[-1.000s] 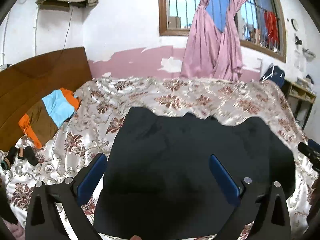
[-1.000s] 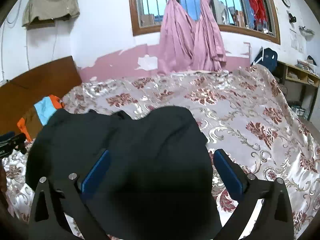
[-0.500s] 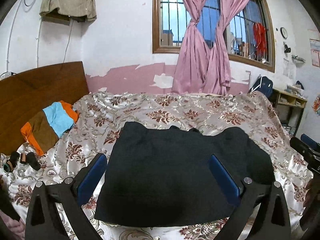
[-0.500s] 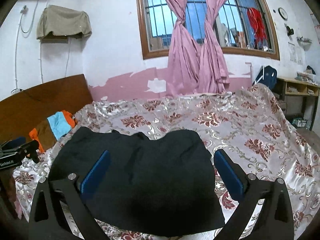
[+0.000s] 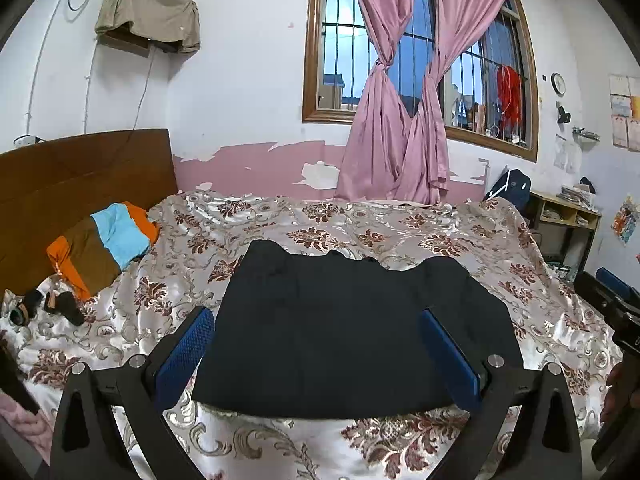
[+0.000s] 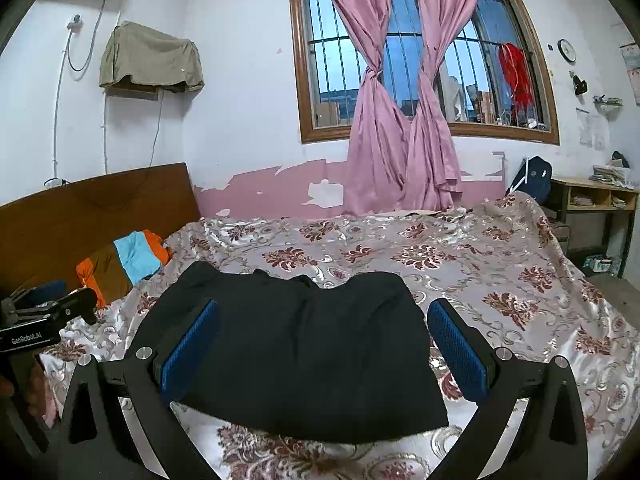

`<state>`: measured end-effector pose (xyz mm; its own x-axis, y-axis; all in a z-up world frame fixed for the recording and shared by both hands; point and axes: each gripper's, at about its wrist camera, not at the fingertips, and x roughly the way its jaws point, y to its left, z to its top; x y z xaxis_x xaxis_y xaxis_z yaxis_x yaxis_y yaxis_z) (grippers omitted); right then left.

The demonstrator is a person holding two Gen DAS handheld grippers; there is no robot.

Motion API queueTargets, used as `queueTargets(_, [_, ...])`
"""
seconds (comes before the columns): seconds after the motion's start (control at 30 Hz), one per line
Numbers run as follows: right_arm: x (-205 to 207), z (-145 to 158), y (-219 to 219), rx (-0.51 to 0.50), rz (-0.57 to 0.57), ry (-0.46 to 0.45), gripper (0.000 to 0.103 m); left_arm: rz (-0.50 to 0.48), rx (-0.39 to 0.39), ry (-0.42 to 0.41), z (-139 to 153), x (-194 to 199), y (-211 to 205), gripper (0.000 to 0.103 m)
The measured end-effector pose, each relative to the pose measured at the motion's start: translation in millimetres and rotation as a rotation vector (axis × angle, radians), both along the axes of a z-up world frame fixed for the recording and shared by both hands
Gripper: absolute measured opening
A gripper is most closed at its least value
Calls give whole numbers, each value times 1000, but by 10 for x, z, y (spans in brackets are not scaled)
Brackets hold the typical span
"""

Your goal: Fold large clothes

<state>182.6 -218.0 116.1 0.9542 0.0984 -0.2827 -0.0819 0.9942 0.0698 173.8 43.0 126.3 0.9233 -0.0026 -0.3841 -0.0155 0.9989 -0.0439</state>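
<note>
A black garment (image 5: 340, 328) lies folded into a flat rectangle on the floral bedspread (image 5: 400, 228). It also shows in the right wrist view (image 6: 304, 352). My left gripper (image 5: 320, 344) is open and empty, held above the bed in front of the garment's near edge. My right gripper (image 6: 324, 344) is open and empty too, held above the near edge. Each gripper shows at the edge of the other's view: the right one (image 5: 616, 312) and the left one (image 6: 44, 312).
A folded orange, brown and light blue cloth (image 5: 104, 244) lies by the wooden headboard (image 5: 80, 172). Small dark items (image 5: 44, 304) lie at the left of the bed. A wooden shelf (image 5: 568, 220) and a dark bag (image 5: 512, 188) stand at the right. Pink curtains (image 5: 400, 120) hang behind.
Both grippers have pulled back and risen away from the garment, so it looks smaller and its near edge now shows. The garment lies still on the bed.
</note>
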Motion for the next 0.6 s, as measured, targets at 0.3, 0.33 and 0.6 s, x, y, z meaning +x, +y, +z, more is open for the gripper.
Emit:
queueTargets(0.3, [-375,-109,33,22,7,-5,101,5,12,-29,-59,-391,-15,103])
queueTargets(0.33, [-403,-122,35,24,6,-7,102,5,20,-33,-74,-439,-19,103])
queueTargets(0.6, [-662,-258,129,17,17,-40,102,14,57,-32,-195,-643,-59,103])
